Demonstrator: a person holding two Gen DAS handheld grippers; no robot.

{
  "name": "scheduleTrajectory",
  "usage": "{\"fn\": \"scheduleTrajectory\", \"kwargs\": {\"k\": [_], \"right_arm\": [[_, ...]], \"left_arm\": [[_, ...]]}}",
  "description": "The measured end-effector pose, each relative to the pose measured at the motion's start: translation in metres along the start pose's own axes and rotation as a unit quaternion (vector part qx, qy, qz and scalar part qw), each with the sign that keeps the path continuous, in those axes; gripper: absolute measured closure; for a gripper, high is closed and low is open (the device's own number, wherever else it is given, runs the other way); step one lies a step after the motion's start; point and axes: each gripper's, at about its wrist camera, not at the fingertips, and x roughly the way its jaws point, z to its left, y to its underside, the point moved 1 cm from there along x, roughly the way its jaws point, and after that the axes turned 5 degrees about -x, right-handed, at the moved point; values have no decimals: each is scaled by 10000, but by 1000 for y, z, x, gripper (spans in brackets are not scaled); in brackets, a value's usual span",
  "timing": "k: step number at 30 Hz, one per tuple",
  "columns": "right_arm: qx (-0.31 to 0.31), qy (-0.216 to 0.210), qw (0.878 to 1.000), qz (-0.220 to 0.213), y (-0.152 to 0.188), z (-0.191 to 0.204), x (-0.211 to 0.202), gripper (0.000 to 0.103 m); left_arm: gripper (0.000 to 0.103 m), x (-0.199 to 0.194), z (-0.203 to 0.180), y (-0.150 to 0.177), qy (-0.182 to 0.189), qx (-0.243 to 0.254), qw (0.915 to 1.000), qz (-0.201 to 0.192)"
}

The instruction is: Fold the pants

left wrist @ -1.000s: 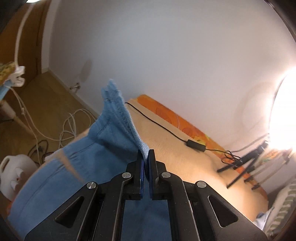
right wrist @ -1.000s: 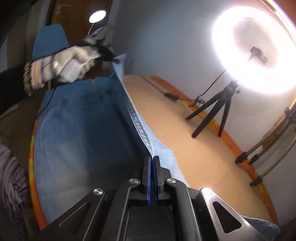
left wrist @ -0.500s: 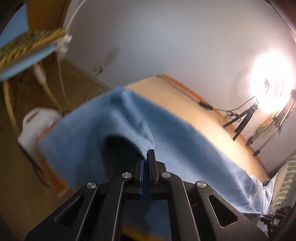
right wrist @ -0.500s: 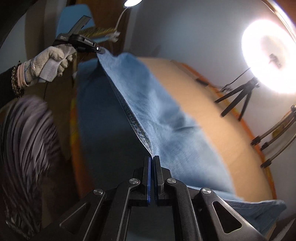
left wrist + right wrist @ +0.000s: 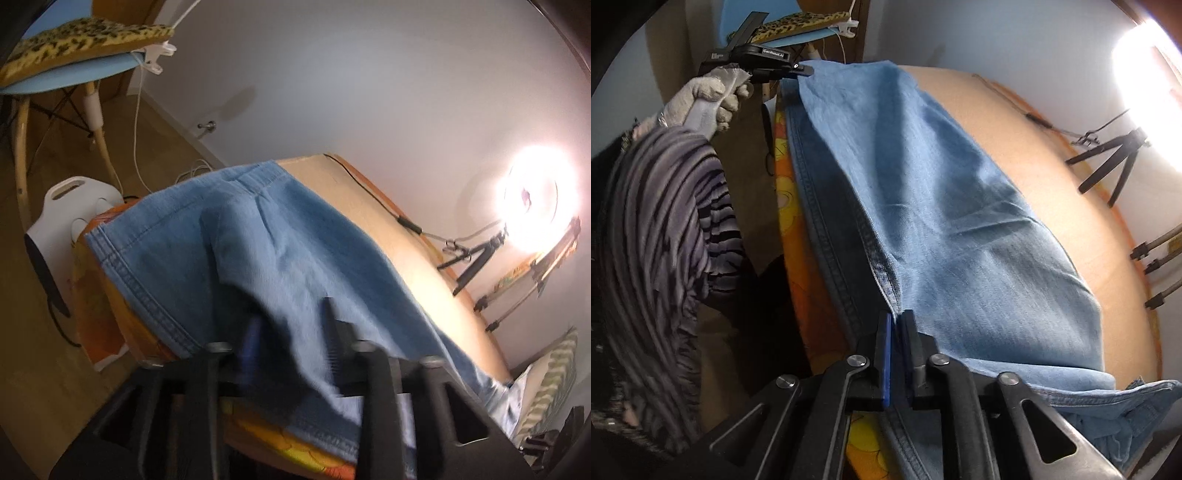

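Note:
Light blue denim pants point(image 5: 945, 206) lie folded lengthwise on the tan table point(image 5: 1052, 177), their seamed edges along the near table edge. My right gripper point(image 5: 897, 321) is shut on the pants' upper seam edge near the middle. My left gripper point(image 5: 291, 325) has its jaws spread apart, with the pants point(image 5: 258, 251) draped loosely between and over them. In the right wrist view the left gripper point(image 5: 803, 70) sits at the pants' far corner, held by a gloved hand point(image 5: 705, 99).
A ring light on a tripod point(image 5: 532, 210) and stand legs point(image 5: 1115, 162) stand at the table's far side with a black cable point(image 5: 373, 192). An orange patterned cloth point(image 5: 783, 177) covers the table edge. A blue chair with a leopard cushion point(image 5: 74, 44) and a white heater point(image 5: 70, 206) stand on the floor.
Both grippers pulled the upper pants layer toward the near table edge and lowered it flat. My left gripper's jaws have opened; the right stays shut on the seam.

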Motion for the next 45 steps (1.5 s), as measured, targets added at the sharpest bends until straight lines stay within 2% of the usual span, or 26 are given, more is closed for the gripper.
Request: {"fn": "scheduleTrajectory", "kwargs": {"k": [2, 5, 11, 17, 21, 25, 29, 34, 38, 39, 40, 41, 43, 45], "right_arm": [[77, -267, 9995, -116, -12, -6, -8, 77], [106, -352, 9983, -444, -41, -19, -20, 70], [191, -424, 9942, -967, -131, -55, -11, 67], [420, -781, 9892, -1171, -239, -75, 45, 67], [385, -967, 9880, -1140, -295, -77, 86, 66], [481, -1128, 9871, -1033, -344, -81, 131, 66], [467, -1214, 9873, -912, -385, -78, 174, 66], [622, -1423, 9838, -893, -421, -74, 210, 65], [645, -1362, 9855, -782, -442, -70, 236, 62], [665, -1391, 9852, -748, -446, -69, 244, 62], [692, -1423, 9848, -721, -449, -69, 249, 62], [714, -1443, 9844, -707, -452, -68, 253, 62], [689, -1493, 9843, -646, -455, -65, 261, 63], [653, -1461, 9851, -626, -454, -63, 265, 69]], "left_arm": [[63, 1, 3, -7, -18, -118, 9999, -66], [63, 0, 16, -12, 31, -264, 9996, -121], [63, 8, 26, -17, 156, -437, 9988, -174], [63, 3, 32, -24, 123, -466, 9977, -475], [64, 0, 30, -23, -114, -188, 9974, -681], [64, -11, 32, -23, -362, -66, 9935, -1080], [64, -7, 42, -25, -300, -121, 9954, -899], [64, 4, 50, -27, -234, -266, 9967, -732], [66, 11, 49, -25, -258, -236, 9972, -666], [74, 11, 48, -24, -333, -153, 9970, -682], [87, 11, 48, -23, -446, -101, 9961, -754], [91, 12, 51, -23, -459, -118, 9959, -772], [92, 13, 57, -24, -408, -263, 9957, -788], [94, 14, 61, -23, -389, -327, 9956, -786]]}}
